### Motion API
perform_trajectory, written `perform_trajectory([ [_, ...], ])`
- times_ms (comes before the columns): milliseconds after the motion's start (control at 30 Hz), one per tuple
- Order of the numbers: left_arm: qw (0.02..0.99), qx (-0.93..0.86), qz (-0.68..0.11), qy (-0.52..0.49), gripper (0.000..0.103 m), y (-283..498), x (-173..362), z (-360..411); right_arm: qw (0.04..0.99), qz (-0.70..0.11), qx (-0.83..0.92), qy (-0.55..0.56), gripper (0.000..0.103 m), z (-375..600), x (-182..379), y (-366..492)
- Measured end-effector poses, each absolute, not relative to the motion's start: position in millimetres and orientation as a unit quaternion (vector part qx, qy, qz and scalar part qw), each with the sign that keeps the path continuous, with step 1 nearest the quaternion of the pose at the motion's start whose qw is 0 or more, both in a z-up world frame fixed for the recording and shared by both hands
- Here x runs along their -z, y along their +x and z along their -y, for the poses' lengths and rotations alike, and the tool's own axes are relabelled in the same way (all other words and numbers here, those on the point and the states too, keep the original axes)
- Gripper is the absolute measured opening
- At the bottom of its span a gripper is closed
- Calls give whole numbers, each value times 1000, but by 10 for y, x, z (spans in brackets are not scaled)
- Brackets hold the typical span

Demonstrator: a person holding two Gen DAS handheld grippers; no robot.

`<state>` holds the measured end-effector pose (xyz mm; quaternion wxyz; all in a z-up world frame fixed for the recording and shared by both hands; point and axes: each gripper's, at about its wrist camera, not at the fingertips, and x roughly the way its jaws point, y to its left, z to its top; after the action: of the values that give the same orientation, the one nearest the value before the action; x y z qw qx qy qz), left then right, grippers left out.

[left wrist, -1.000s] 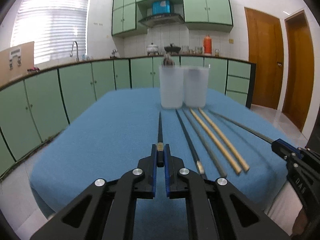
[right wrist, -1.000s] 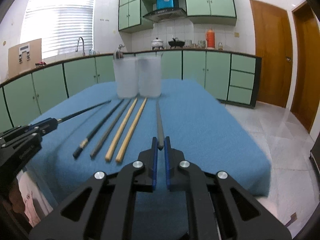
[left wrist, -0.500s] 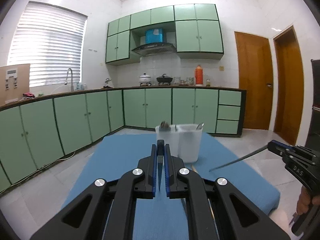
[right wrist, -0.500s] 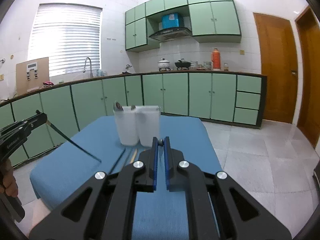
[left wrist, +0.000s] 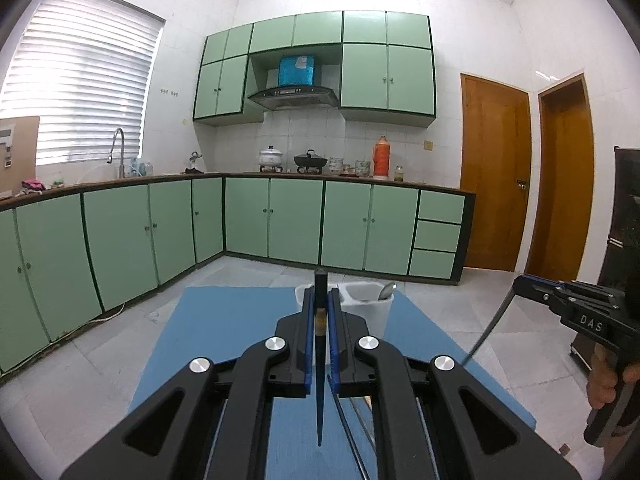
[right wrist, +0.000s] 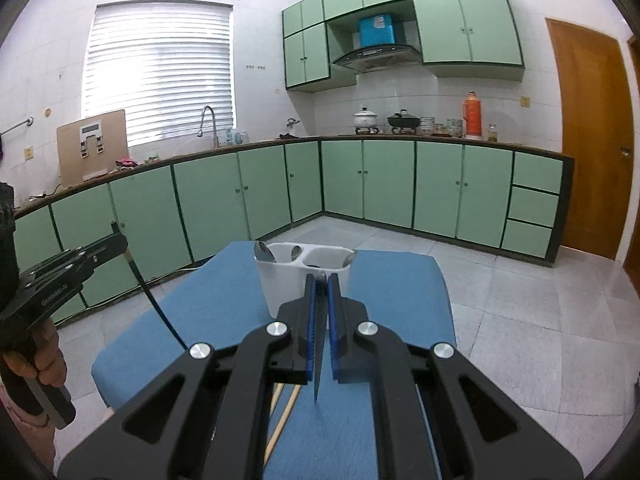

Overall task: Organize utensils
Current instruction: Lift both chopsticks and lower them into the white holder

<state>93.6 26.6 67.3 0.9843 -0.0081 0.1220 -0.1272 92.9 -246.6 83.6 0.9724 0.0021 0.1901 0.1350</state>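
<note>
A dark chopstick is pinched in the left tongs. A grey chopstick is pinched in the right tongs. The white holder is seen just beyond both, on the blue surface.

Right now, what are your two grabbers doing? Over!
Left gripper shut on a black chopstick. Right gripper shut on a grey chopstick. White holder ahead, spoons inside. Nothing in the way.

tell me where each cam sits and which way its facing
Left wrist: on the left gripper, facing the green cabinets over the blue table; its jaws pinch a black chopstick; right gripper shows.
Right wrist: on the right gripper, same heading; pinches a grey chopstick; left gripper shows.
Shared: white holder.
</note>
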Motion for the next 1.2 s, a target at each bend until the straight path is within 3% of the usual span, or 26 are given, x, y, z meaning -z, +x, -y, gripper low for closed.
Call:
perform_trajectory([
  [800,990,135,8,-28,7,1883,-1742,12,983,-104,-148,9,5,2417,-2047,1953],
  [1200,993,109,-8,-37,7,2831,-1485,206,986,-125,-108,15,5,2336,-1672,3012],
])
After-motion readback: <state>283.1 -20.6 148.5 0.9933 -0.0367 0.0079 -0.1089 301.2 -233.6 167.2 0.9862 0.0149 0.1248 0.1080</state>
